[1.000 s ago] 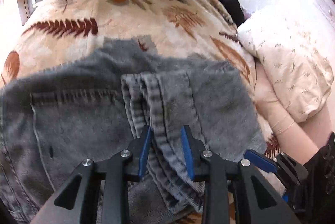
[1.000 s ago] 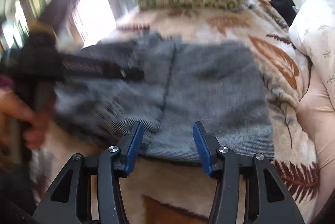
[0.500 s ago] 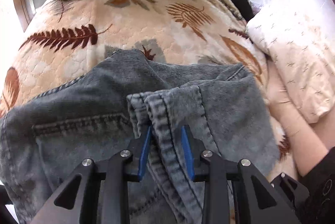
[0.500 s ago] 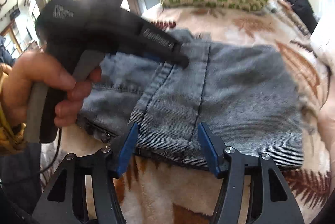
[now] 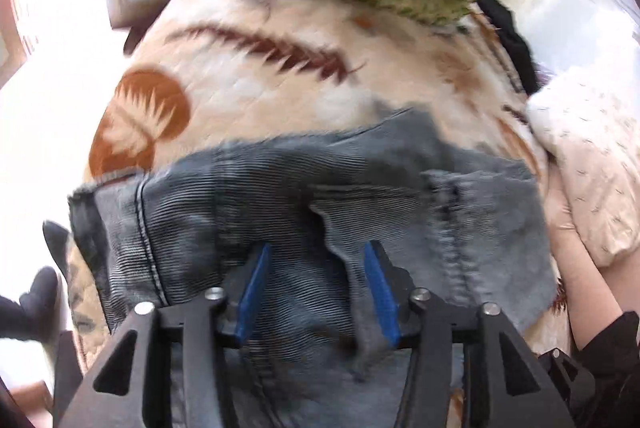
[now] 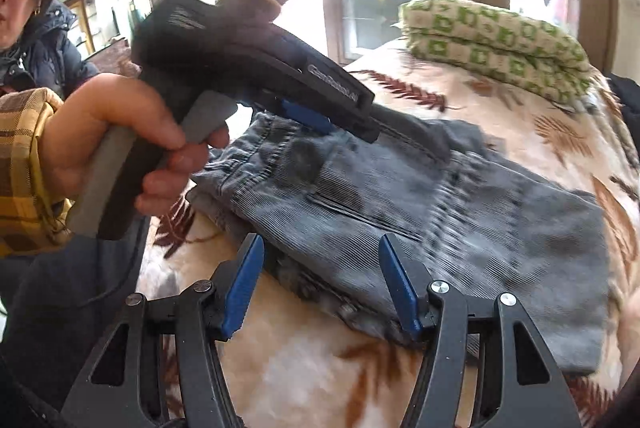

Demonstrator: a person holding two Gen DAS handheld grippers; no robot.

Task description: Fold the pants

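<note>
Currently the grey pants (image 5: 280, 195) lie folded on the bed, on a cream blanket (image 5: 240, 95) with a brown leaf print. Left wrist view is motion-blurred, so seams and edges are smeared.

Left gripper (image 5: 316, 292): jaws opening, about a third apart. A raised ridge of the fabric stands between the blue pads (image 5: 252, 292), nearer the right-hand one; whether it touches that pad is hard to tell through the blur. No firm pinch visible. Its lower body is cut off by the frame.

Right gripper (image 6: 320, 284): jaws roughly half open, at the near edge of the pants (image 6: 440, 211). Right-hand pad sits against or just over the folded edge; contact can't be confirmed. Left-hand pad is over bare blanket (image 6: 300, 368). Nothing clamped.

From the right wrist view, the left gripper (image 6: 312, 115) reaches over the waistband end, and its tips are hidden behind its own body. The left hand (image 6: 120, 139) holds its grey handle, with a yellow plaid sleeve (image 6: 24, 167) at the wrist.

A green-and-white folded quilt (image 6: 492, 47) sits at the far end of the bed. A pale pillow (image 5: 592, 163) is cut off at the right edge. The dark item (image 5: 508, 31) beyond it can't be identified.
</note>
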